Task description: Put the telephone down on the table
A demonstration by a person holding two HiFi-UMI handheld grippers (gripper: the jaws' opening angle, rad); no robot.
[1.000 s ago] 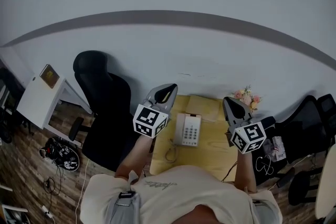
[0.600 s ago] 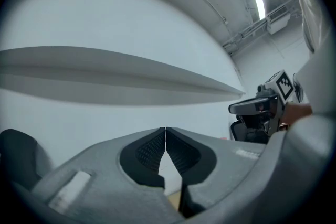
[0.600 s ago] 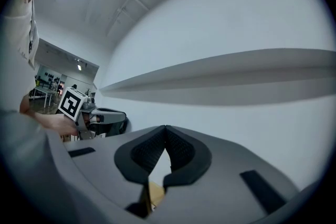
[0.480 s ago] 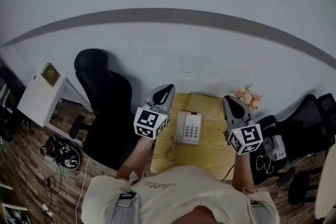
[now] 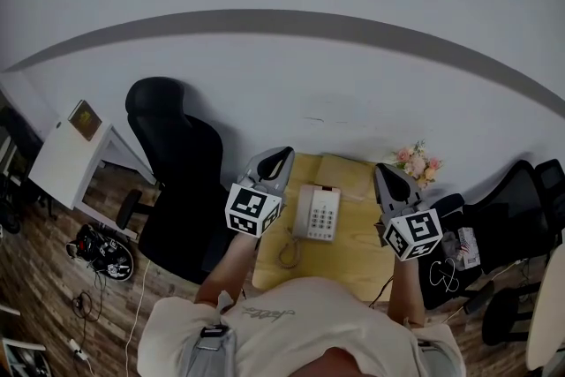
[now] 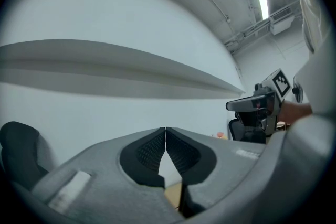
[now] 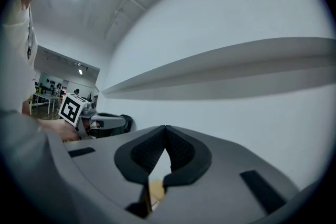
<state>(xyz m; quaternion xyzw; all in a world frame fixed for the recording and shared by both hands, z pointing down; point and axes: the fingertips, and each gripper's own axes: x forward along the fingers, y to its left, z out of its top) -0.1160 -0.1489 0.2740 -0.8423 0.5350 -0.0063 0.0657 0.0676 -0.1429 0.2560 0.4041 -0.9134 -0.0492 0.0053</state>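
While both claws sit closed on nothing, geometry is the whole story: telephone lies flat on the yellow counter, in the gap between the two claws and lower than both. Its long axis runs away from the person toward the wall, roughly parallel to both claws. Its cord loops off the near left corner. Left claw is just beside the telephone's left edge, tips a bit past its far end, and looks the nearer of the two. Right claw is further off on the right, with bare counter between, and the flowers are just beyond its tips. Pose: both forearms reach forward from the torso, and both claws are held level and aimed at the wall. Each gripper view shows pads meeting at the tips, mostly wall ahead, and only a sliver of yellow counter under the jaws. My read: the telephone looks already down on the counter. If it needs another touch, the left claw has the shorter path. It would have to open, tip down and swing right, closing across the short axis.
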